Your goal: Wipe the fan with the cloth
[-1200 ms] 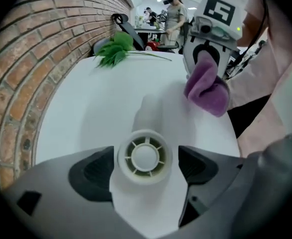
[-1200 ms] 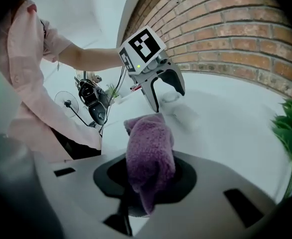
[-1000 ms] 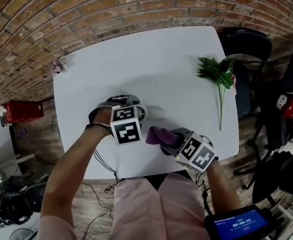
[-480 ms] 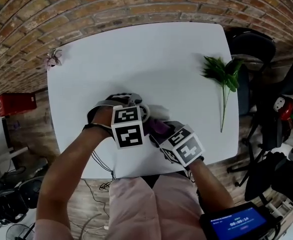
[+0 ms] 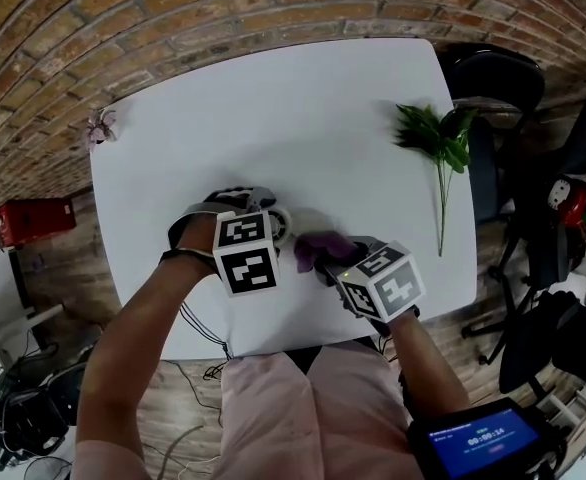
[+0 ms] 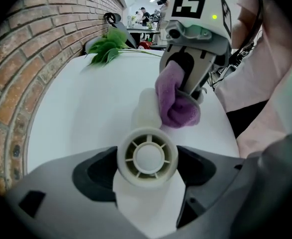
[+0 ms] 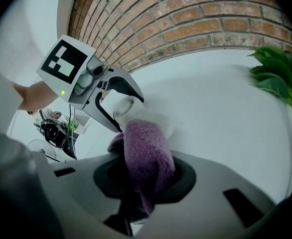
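Observation:
A small white fan is held just above the white table, and my left gripper is shut on it. In the left gripper view the fan's round grille sits between the jaws of the left gripper. My right gripper is shut on a purple cloth. The bunched cloth presses against the far side of the fan. In the right gripper view the cloth hangs out of the right gripper, in front of the fan.
A green plant sprig lies near the table's right edge. A small pink object sits at the far left corner. A black chair stands beyond the right edge, and a red item is on the floor at left.
My right gripper has carried the purple cloth up and to the fan, so that it now touches it. The left gripper has kept the fan almost still.

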{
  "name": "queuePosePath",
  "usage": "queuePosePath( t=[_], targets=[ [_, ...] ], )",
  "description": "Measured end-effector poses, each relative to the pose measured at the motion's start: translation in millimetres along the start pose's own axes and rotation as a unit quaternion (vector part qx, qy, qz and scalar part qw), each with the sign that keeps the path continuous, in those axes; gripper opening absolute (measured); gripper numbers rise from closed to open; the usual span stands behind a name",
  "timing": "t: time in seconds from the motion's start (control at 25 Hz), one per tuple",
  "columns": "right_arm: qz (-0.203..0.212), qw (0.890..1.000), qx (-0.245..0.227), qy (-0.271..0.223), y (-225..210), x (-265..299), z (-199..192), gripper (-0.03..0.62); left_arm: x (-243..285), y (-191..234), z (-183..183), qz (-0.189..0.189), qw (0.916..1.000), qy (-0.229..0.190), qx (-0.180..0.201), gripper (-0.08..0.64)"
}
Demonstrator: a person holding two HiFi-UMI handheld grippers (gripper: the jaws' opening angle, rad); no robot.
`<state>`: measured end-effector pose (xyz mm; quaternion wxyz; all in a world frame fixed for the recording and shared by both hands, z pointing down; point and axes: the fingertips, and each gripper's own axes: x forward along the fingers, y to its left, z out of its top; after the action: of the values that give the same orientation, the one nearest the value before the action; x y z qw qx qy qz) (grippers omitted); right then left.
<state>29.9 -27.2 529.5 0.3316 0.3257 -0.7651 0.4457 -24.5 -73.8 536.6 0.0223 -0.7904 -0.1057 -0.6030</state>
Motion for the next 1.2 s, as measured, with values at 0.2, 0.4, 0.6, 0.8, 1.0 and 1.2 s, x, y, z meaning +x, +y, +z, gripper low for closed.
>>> queuePosePath(
  t=[0.2, 0.4, 0.6, 0.8, 1.0, 1.2],
  targets=[
    [-0.015, 1.0, 0.018, -0.012, -18.9, -13.6, -3.8, 0.077, 0.4, 0.4, -0.6, -0.002, 1.0, 0.006, 0.004, 0.368],
    [-0.035, 0.999, 0.032, -0.022, -39.5, -26.3, -5.4, 0.077, 1.1, -0.3, -0.8, -0.003, 0.9996, 0.019, 0.019, 0.368],
    [-0.074, 0.996, 0.043, -0.037, -68.2, -46.2, -4.8, 0.077, 3.6, -6.4, 0.1, -0.01, 0.9968, 0.042, 0.068, 0.368],
    [-0.097, 0.993, 0.017, -0.058, -80.4, -64.4, 8.5, 0.078, 7.3, -14.3, 2.4, -0.019, 0.9835, 0.084, 0.159, 0.369],
    [-0.09, 0.993, -0.06, -0.049, -63.5, -50.1, 26.8, 0.078, 10.3, -16.9, 2.6, -0.021, 0.9677, 0.119, 0.221, 0.37],
    [-0.05, 0.981, -0.187, 0.006, -31.5, -15.8, 28.3, 0.078, 11.3, -17.7, 5.4, -0.019, 0.9624, 0.123, 0.241, 0.37]
  ],
)
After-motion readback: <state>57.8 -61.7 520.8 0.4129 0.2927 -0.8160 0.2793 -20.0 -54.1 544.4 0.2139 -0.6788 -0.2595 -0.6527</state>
